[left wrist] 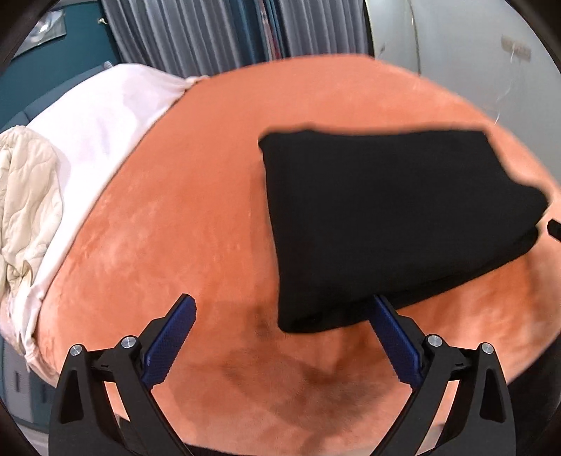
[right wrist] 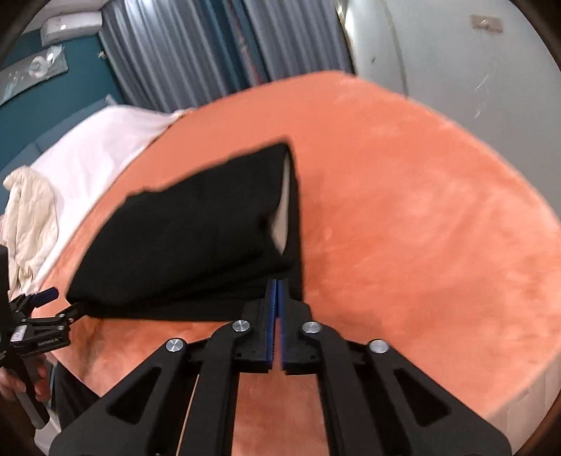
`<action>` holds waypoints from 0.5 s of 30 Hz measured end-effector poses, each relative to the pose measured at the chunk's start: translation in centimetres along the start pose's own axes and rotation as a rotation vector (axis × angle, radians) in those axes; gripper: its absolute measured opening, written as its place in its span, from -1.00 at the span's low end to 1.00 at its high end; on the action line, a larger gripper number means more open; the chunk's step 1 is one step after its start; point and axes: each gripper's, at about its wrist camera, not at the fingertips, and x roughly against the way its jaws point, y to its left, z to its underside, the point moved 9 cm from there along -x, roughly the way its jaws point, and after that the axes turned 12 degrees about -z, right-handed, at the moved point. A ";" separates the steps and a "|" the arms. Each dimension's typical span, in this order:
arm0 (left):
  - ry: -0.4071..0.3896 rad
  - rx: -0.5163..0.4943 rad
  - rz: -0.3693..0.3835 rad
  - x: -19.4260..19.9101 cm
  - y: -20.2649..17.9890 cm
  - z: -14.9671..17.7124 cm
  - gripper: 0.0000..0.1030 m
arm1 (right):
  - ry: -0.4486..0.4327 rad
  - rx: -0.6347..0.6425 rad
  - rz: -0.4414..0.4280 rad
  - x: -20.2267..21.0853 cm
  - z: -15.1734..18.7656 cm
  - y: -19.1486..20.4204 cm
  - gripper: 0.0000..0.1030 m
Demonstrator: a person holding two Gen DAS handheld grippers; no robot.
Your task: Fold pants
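The black pants (left wrist: 392, 217) lie folded into a thick pad on the orange blanket (left wrist: 196, 224). My left gripper (left wrist: 280, 308) is open at the pad's near left corner; its right finger (left wrist: 392, 336) touches the pad's near edge. In the right wrist view the pants (right wrist: 196, 238) show a pale lining at the open right end. My right gripper (right wrist: 277, 291) is shut on the pants' near right corner. The left gripper (right wrist: 52, 305) shows there at the pad's left corner.
The orange blanket (right wrist: 403, 210) covers the bed. A white sheet (left wrist: 91, 133) and a crumpled cream quilt (left wrist: 28, 196) lie at the left. Grey curtains (left wrist: 217, 31) and a white wall (left wrist: 466, 52) stand behind the bed.
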 end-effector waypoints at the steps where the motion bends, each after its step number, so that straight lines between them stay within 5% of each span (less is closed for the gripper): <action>1: -0.036 0.015 0.010 1.2 0.5 -1.0 0.88 | -0.038 -0.002 0.004 1.1 -1.3 0.2 -0.96; 4: -0.102 0.055 0.020 2.6 1.0 -5.1 0.89 | -0.067 0.046 -0.037 1.1 -5.1 2.9 -0.92; 8: -0.088 0.112 0.007 -0.4 0.2 -11.6 0.90 | -0.054 0.144 -0.142 -4.2 -10.0 8.2 -0.91; 13: 0.045 0.144 -0.049 -8.3 -2.5 -15.4 0.90 | 0.105 0.173 -0.194 -14.4 -10.7 11.0 -0.92; 15: 0.111 0.131 -0.073 -11.7 -3.6 -15.1 0.90 | 0.156 0.211 -0.109 -17.7 -9.7 9.9 -1.00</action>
